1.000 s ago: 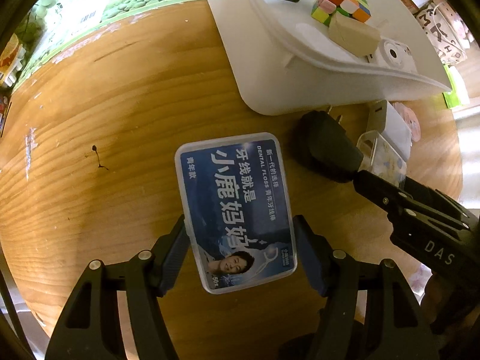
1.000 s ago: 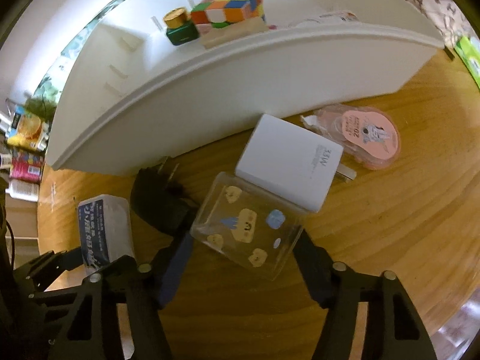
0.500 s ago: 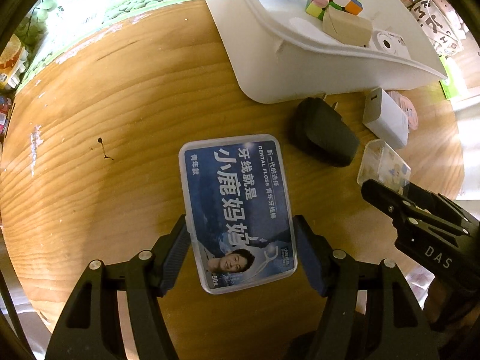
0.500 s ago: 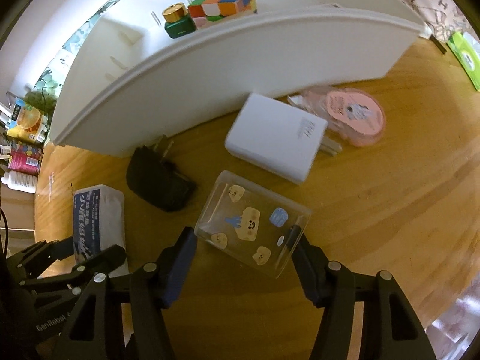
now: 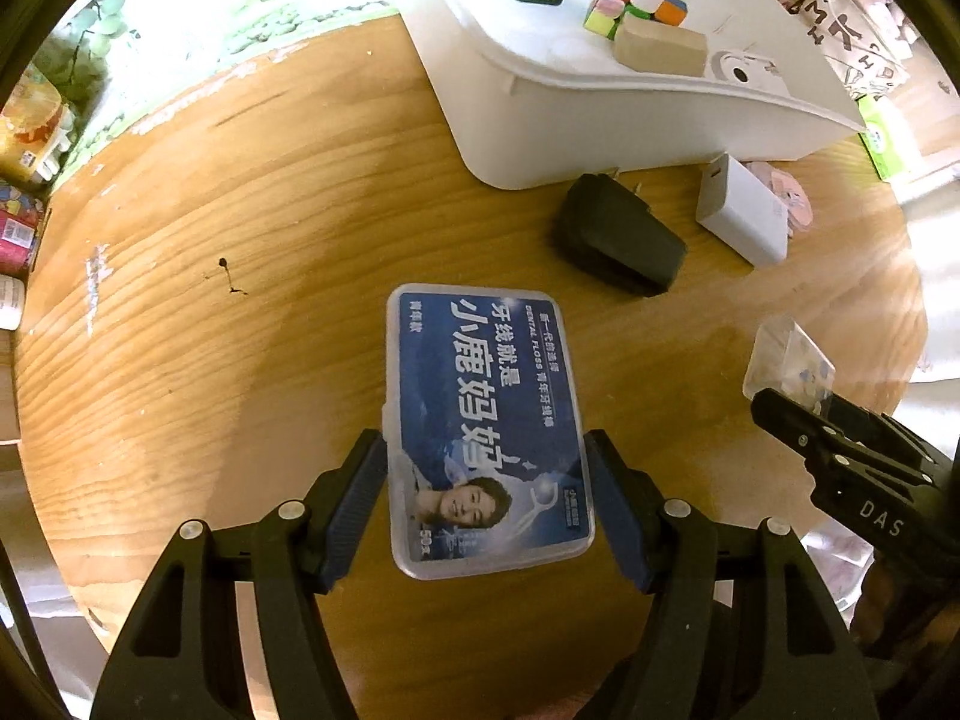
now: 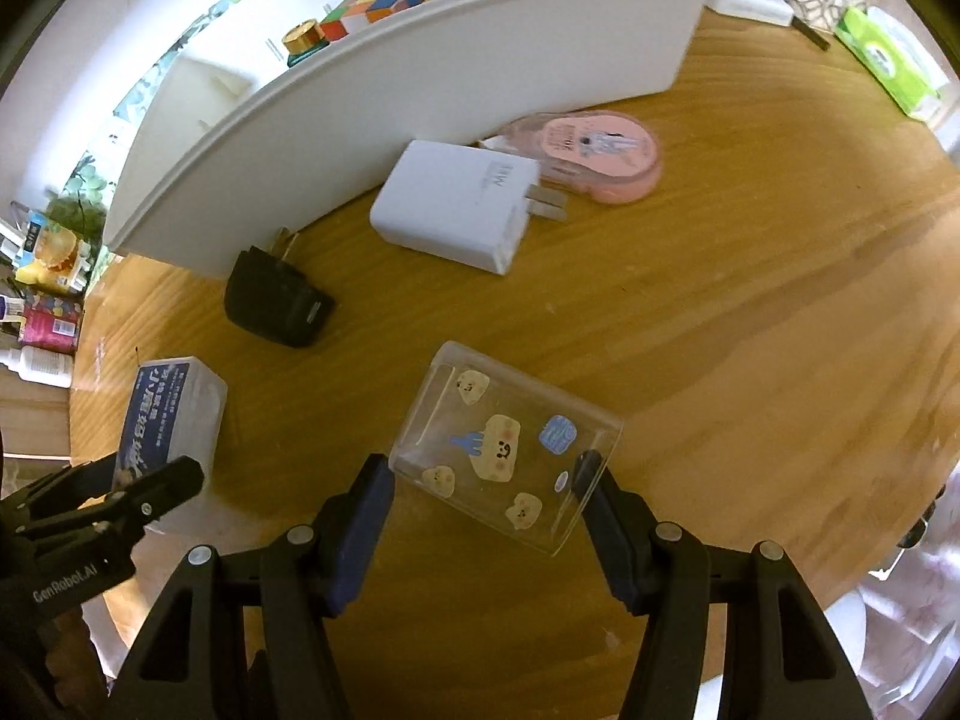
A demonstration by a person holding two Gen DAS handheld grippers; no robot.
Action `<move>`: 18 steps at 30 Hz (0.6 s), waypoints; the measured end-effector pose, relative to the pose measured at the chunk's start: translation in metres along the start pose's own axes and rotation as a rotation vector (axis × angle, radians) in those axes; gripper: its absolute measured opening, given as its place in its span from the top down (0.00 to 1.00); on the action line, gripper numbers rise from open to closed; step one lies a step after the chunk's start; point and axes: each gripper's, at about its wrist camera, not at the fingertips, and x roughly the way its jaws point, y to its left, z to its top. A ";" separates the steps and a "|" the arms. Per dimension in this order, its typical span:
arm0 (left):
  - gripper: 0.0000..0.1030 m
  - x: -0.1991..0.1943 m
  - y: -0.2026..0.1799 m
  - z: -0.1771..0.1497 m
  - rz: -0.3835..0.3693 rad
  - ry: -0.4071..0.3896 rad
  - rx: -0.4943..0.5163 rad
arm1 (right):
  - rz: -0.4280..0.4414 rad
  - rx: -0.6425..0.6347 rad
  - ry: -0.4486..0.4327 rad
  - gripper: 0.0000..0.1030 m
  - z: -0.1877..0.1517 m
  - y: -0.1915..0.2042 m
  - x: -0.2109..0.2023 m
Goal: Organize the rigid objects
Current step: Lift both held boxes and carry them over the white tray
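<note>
The left gripper clamps the dental floss box across its long sides above the wooden table, jaws about half open. The right gripper pinches the clear sticker-decorated case askew, near two corners. Both look light, stiff and slick; the tilted case seems likelier to slip.

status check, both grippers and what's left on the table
Left hand-held gripper shut on floss box. Right hand-held gripper shut on clear case. Black charger, white charger still outside bin.

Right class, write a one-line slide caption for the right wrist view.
Right gripper clamps a clear sticker-covered box above a wooden table, with two chargers beside a white bin.
</note>
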 end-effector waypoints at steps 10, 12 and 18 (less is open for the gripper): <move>0.33 -0.040 -0.005 -0.011 0.051 -0.073 0.002 | 0.014 -0.010 -0.063 0.39 -0.001 -0.010 -0.030; 0.33 -0.052 -0.005 -0.009 0.060 -0.099 -0.003 | 0.020 -0.015 -0.080 0.39 0.003 -0.011 -0.037; 0.33 -0.090 -0.014 0.002 0.073 -0.187 -0.009 | 0.040 -0.044 -0.142 0.39 0.018 -0.034 -0.064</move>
